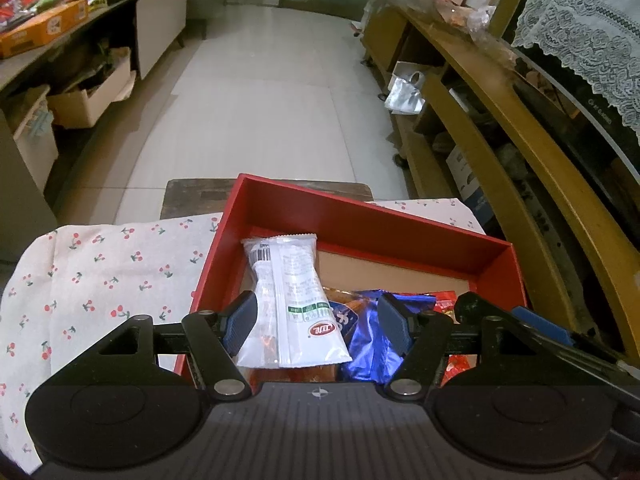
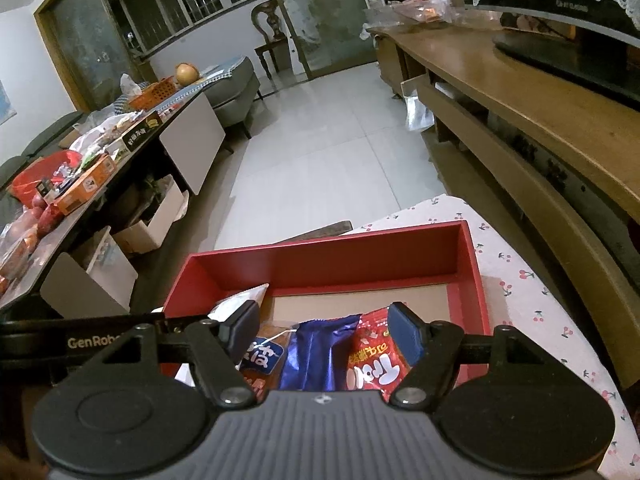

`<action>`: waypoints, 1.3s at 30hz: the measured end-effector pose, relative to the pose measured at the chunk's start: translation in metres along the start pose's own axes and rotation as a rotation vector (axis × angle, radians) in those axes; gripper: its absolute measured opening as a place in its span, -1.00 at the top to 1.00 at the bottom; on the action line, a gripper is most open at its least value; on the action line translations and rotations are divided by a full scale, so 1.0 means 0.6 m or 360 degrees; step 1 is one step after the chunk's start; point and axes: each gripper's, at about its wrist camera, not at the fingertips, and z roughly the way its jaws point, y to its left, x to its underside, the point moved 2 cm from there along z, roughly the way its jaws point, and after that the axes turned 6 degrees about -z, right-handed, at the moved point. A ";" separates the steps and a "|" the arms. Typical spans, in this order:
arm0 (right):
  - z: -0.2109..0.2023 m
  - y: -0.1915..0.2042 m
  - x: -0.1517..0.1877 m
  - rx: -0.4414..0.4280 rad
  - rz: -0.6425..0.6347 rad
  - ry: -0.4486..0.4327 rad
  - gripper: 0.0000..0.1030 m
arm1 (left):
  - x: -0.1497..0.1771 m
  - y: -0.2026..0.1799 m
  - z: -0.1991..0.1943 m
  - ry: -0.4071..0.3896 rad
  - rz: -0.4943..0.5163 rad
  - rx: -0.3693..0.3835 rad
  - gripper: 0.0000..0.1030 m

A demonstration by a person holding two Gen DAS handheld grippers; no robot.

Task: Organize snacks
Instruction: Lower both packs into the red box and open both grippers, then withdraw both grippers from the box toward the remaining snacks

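We start at the red box (image 1: 496,264), which sits on a table draped with a cherry-print cloth (image 1: 100,272). Its near end holds the snacks: a white packet (image 1: 292,304) lying lengthwise along the left wall, a blue foil packet (image 1: 368,340) beside it, an orange-brown packet (image 2: 266,360) partly under those two, and a red packet (image 2: 372,356) toward the right. The far half of the box shows bare cardboard floor.

Our left claw (image 1: 316,322) hangs over the near end with its fingers spread apart; the white and blue packets lie between them in view, but we cannot tell whether the pads touch anything, and nothing looks pinched. Our right claw (image 2: 322,326) hovers likewise above the box, fingers apart, framing the blue and red packets without gripping either. In the left view the right claw's dark frame shows just off to the right.

We judge the task well under way: four packets are already in the box, though bunched and overlapping at one end. What seems left is spreading or straightening them into the free space. No loose snacks show on the cloth around the box. More packaged goods crowd the side counter (image 2: 100,168) well apart to the left; whether those belong to the job we cannot say.
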 end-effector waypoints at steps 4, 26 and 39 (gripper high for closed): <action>-0.011 0.002 0.002 -0.0008 0.0001 -0.0012 -0.64 | 0.002 0.001 -0.011 -0.0007 0.0001 0.0012 -0.43; -0.086 0.001 0.055 -0.0008 0.0040 0.0026 -0.66 | 0.057 -0.004 -0.062 0.0022 0.0078 0.0089 -0.51; -0.129 -0.001 0.128 0.0007 0.0020 0.0198 -0.66 | 0.122 0.018 -0.074 0.0153 0.0099 0.0097 -0.53</action>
